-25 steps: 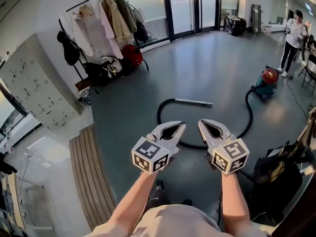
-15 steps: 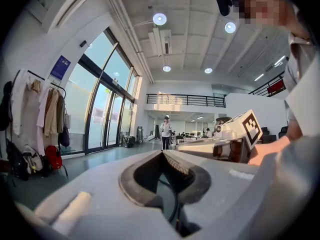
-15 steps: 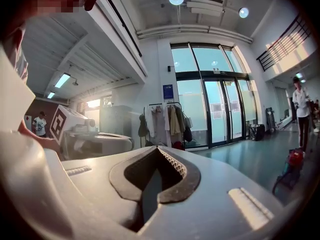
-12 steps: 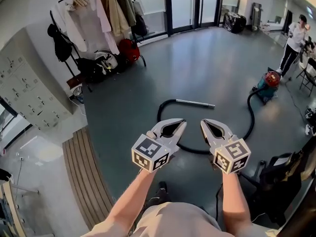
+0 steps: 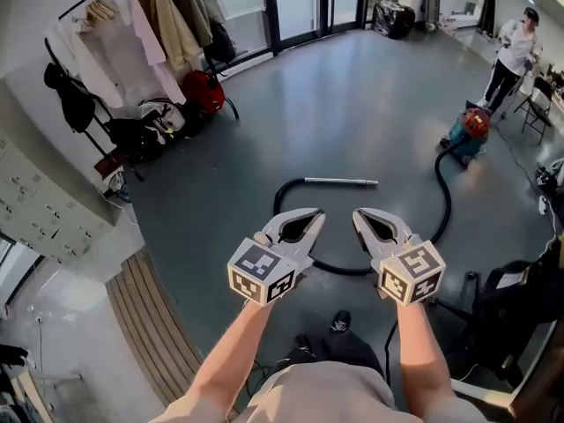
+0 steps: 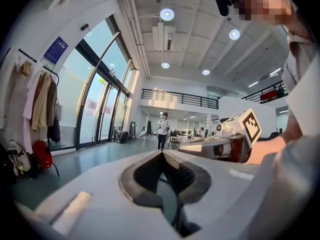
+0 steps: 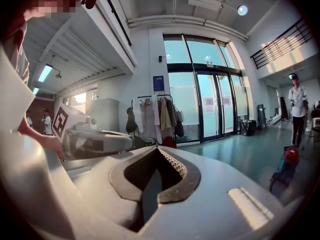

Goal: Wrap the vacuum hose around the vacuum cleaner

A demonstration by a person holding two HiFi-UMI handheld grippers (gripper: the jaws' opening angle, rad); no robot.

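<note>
A red and teal vacuum cleaner point(image 5: 467, 130) stands on the grey floor at the far right, and it also shows low at the right of the right gripper view as the vacuum cleaner point(image 7: 286, 160). Its black hose point(image 5: 447, 203) curves down across the floor, passes behind my grippers and loops up to a metal wand point(image 5: 342, 181). My left gripper point(image 5: 317, 214) and right gripper point(image 5: 358, 215) are held side by side in the air above the hose loop. Both are shut with nothing in them and touch nothing. The left gripper point(image 6: 162, 153) and right gripper point(image 7: 157, 148) show their tips meeting.
A clothes rack point(image 5: 132, 33) with coats stands at the back left, with bags point(image 5: 167, 117) under it. Grey lockers point(image 5: 35, 192) and a wooden mat point(image 5: 150, 324) lie to the left. A person point(image 5: 507, 55) stands beyond the vacuum. Black bags point(image 5: 520, 315) crowd the right edge.
The head view has shifted, so the rack and lockers slid left and the floor shows more. Both grippers stay shut and side by side.
</note>
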